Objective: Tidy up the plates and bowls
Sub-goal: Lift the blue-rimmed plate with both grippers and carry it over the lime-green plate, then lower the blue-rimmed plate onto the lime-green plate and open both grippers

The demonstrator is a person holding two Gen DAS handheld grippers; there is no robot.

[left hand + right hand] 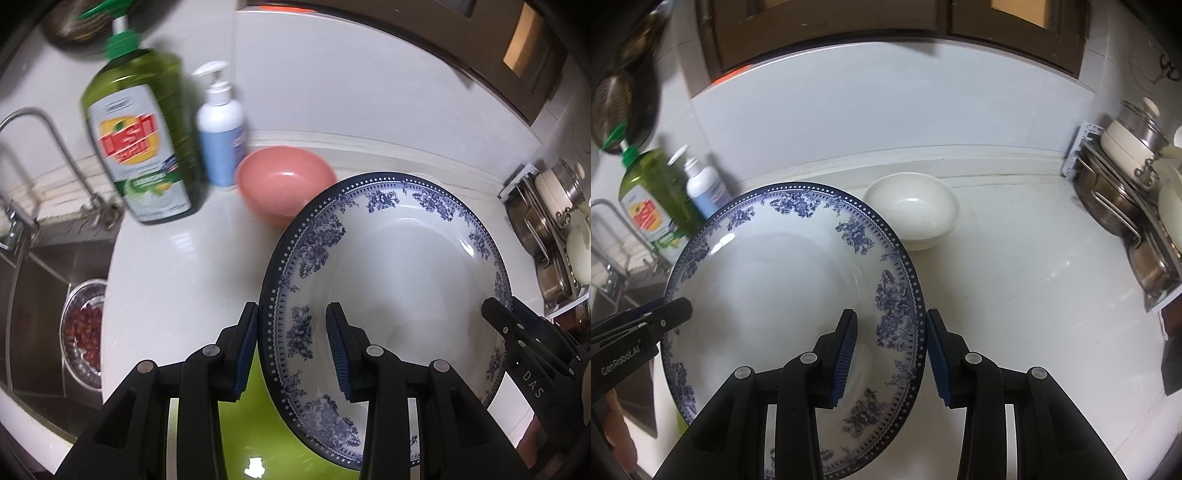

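Observation:
A white plate with a blue floral rim is held up between both grippers. My left gripper straddles its left rim, one finger on each side. My right gripper straddles its right rim the same way, and also shows in the left wrist view. The jaws of both stand wide, with gaps to the rim. A green plate lies on the white counter under the blue plate. A pink bowl sits behind it. A white bowl sits near the back wall.
A green dish soap bottle and a white pump bottle stand at the back left. A steel sink with a strainer of red beans is on the left. A rack of pots stands at the right.

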